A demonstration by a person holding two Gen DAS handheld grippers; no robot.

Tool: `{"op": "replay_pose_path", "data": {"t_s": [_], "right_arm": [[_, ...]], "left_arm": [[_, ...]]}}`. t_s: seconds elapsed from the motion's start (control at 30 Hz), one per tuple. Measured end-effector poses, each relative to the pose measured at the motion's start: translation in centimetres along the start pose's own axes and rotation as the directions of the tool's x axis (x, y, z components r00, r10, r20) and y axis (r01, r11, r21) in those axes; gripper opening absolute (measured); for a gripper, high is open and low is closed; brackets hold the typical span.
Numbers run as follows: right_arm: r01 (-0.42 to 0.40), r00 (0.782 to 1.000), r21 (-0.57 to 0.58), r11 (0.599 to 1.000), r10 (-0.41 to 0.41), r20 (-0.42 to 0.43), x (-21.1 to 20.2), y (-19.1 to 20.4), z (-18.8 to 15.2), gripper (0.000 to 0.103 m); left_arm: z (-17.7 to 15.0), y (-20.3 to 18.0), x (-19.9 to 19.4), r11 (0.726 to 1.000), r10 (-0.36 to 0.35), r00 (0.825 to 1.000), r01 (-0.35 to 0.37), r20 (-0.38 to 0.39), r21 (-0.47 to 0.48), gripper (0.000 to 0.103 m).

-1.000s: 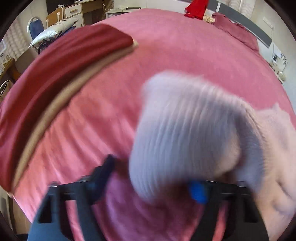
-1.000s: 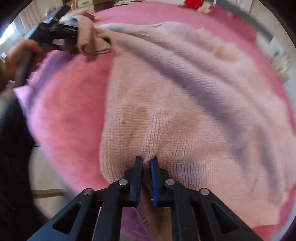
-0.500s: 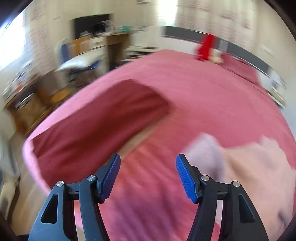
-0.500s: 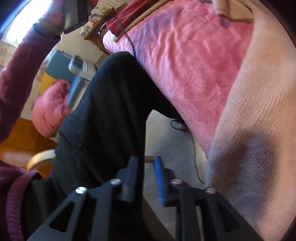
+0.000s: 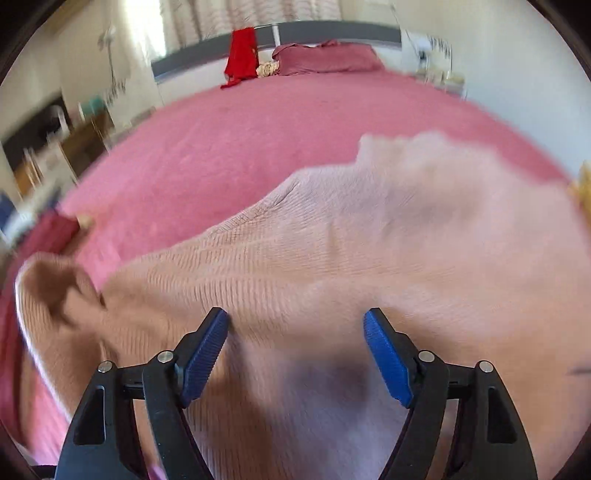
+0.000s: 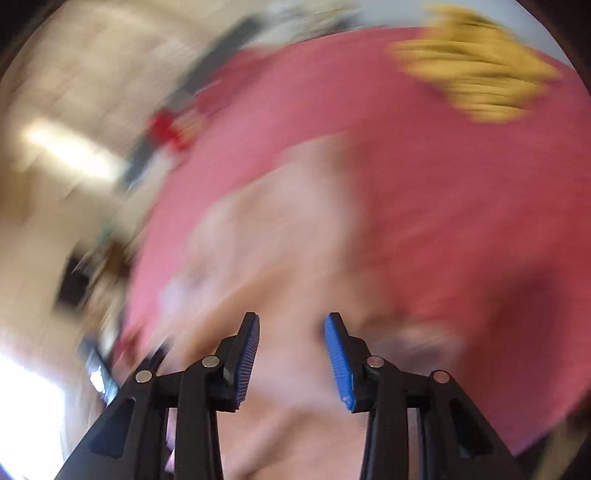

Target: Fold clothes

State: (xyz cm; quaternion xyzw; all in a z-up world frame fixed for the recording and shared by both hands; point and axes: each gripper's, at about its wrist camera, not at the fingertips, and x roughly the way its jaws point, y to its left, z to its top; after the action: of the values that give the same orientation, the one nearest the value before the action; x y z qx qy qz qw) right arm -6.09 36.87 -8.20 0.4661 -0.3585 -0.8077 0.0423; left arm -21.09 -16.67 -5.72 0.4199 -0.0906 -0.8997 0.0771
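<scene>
Left claw sits at the bottom middle of its frame, blue pads spread wide with nothing between them, hovering right over the pale pink knit sweater. The sweater fills most of the lower half of that view, lying on the pink bed cover, with one end bunched up and curled at the lower left. Just past that curl, at the left edge, there's a dark red folded cloth. Way up at the top of the frame, at the far end of the bed, a bright red garment hangs against the grey headboard, next to a rumpled maroon pillow.

Right claw is also spread apart, gripping nothing, bottom middle of its frame. That view is super blurry, but the pink sweater is under and ahead of the claw on the bed cover. A yellow cloth sits at the upper right; can't make out more of it.
</scene>
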Motion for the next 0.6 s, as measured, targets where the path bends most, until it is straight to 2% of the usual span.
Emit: {"op": "replay_pose_path", "data": {"t_s": [0.07,0.17,0.23,0.27,0.33,0.4,0.43,0.47,0.5,0.57,0.6], "right_arm": [[0.094,0.996,0.069,0.993,-0.093,-0.008,1.3,-2.7,1.4,0.039],[0.061,0.99,0.082,0.995,-0.05,-0.13,4.5,-2.7,0.8,0.039],[-0.029,0.97,0.021,0.999,0.033,-0.24,6.9,0.4,-2.0,0.039],[-0.079,0.952,-0.008,0.997,0.073,-0.296,8.1,2.1,-3.4,0.039],[-0.183,0.901,-0.057,0.981,0.145,-0.41,10.5,5.4,-6.4,0.039],[-0.288,0.807,-0.047,0.957,0.215,-0.551,12.1,8.4,-10.2,0.039],[-0.314,0.785,-0.051,0.948,0.229,-0.576,12.1,9.2,-10.9,0.039],[-0.324,0.783,-0.058,0.944,0.234,-0.576,11.8,9.4,-11.1,0.039],[-0.312,0.803,-0.052,0.949,0.235,-0.547,11.1,8.7,-10.3,0.039],[-0.282,0.853,-0.014,0.959,0.244,-0.461,9.3,6.6,-8.6,0.039],[-0.251,0.888,0.016,0.968,0.237,-0.393,8.1,4.9,-7.3,0.039]], "left_arm": [[0.1,-2.0,1.1,0.999,0.007,1.0,-0.008,0.015,0.054,0.101],[-1.3,-0.5,1.1,0.996,0.011,0.999,-0.014,0.036,0.091,0.103],[-2.0,0.5,1.1,0.994,-0.005,1.0,0.002,0.029,0.11,0.103],[-2.4,1.1,1.1,0.993,-0.013,1.0,0.01,0.025,0.119,0.103],[-3.0,1.9,1.0,0.988,-0.019,0.999,0.014,0.029,0.153,0.103],[-3.6,2.4,0.6,0.981,-0.011,0.999,0.001,0.047,0.192,0.103],[-3.8,3.1,0.4,0.983,-0.015,0.999,0.006,0.044,0.184,0.103],[-4.0,3.7,0.3,0.985,-0.019,0.999,0.011,0.042,0.175,0.103],[-4.2,4.4,0.1,0.986,-0.023,0.999,0.016,0.039,0.166,0.103],[-4.5,5.7,-0.2,0.989,-0.031,0.999,0.025,0.034,0.149,0.103],[-4.6,6.0,-0.4,0.991,-0.03,0.999,0.027,0.025,0.135,0.103]]}}
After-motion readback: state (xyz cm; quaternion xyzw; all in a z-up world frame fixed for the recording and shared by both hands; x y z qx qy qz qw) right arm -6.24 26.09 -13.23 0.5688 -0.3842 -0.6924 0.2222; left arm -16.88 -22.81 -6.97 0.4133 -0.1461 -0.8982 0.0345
